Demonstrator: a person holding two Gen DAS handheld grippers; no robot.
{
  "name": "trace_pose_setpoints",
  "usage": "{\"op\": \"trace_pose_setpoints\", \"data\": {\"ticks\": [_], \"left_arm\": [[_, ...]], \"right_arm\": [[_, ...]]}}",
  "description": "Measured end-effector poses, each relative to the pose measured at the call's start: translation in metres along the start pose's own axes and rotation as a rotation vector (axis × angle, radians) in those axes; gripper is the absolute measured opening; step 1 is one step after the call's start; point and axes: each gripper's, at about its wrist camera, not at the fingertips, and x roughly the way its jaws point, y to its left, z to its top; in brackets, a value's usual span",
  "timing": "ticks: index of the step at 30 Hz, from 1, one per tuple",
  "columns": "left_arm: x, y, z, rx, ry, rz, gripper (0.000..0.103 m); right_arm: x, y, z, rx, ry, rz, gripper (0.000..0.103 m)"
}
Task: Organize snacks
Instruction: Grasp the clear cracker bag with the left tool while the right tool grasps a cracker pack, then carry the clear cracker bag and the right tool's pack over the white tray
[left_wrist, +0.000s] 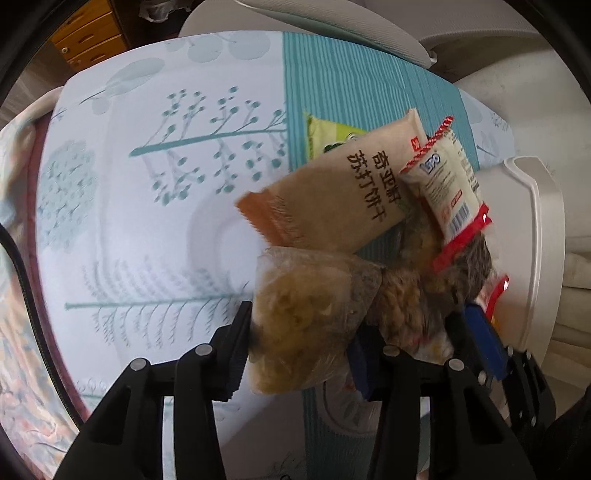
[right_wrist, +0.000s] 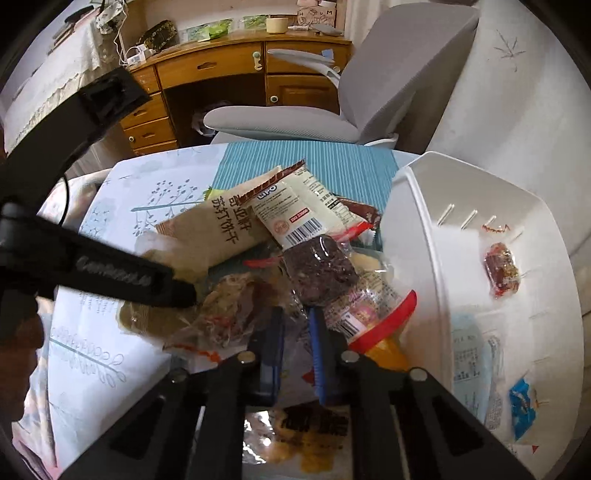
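Gripping a clear snack bag (left_wrist: 299, 317), the left tool (left_wrist: 301, 354) sits closed.

pile: snack packets heaped on the cloth-covered desk (right_wrist: 110, 369)
top: tan cracker packet (left_wrist: 332, 199), with the red-edged white wafer packet (right_wrist: 295, 214) on it
right: white plastic basket (right_wrist: 417, 236), with a small red candy (right_wrist: 502, 273) inside
behind: grey office chair (right_wrist: 369, 92)

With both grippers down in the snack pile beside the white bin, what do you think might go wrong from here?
1. The left gripper pinches a clear bag of pale snacks that lies against other packets; lifting may drag the brown cracker pack along.
2. The right gripper has closed on thin crinkly wrappers; they could slip or tear.
3. Both grippers work close together and might collide.
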Motion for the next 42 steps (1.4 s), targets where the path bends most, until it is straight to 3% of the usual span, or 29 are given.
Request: {"op": "trace_pose_setpoints", "data": {"ticks": [3, 12, 24, 33, 42], "left_arm": [[-0.009, 0.009, -0.012, -0.015, 0.001, -0.009, 0.044], [-0.044, 0.032, -0.056, -0.056, -0.022, -0.014, 0.043], [-0.102, 0.043, -0.124, -0.042, -0.081, -0.046, 0.043], [-0.150, 0.017, -0.173, 0.000, -0.154, -0.120, 0.043], [-0.175, -0.029, -0.212, 0.092, -0.256, -0.156, 0.043]], "right_arm": [[-0.003, 0.000, -0.001, 0.010, 0.000, 0.021, 0.004], [-0.026, 0.001, -0.003, 0.052, -0.030, 0.113, 0.004], [-0.091, 0.016, -0.013, 0.062, -0.105, 0.182, 0.002], [-0.154, 0.019, -0.038, 0.063, -0.183, 0.175, 0.002], [-0.205, -0.003, -0.074, 0.083, -0.237, 0.149, 0.002]]}}
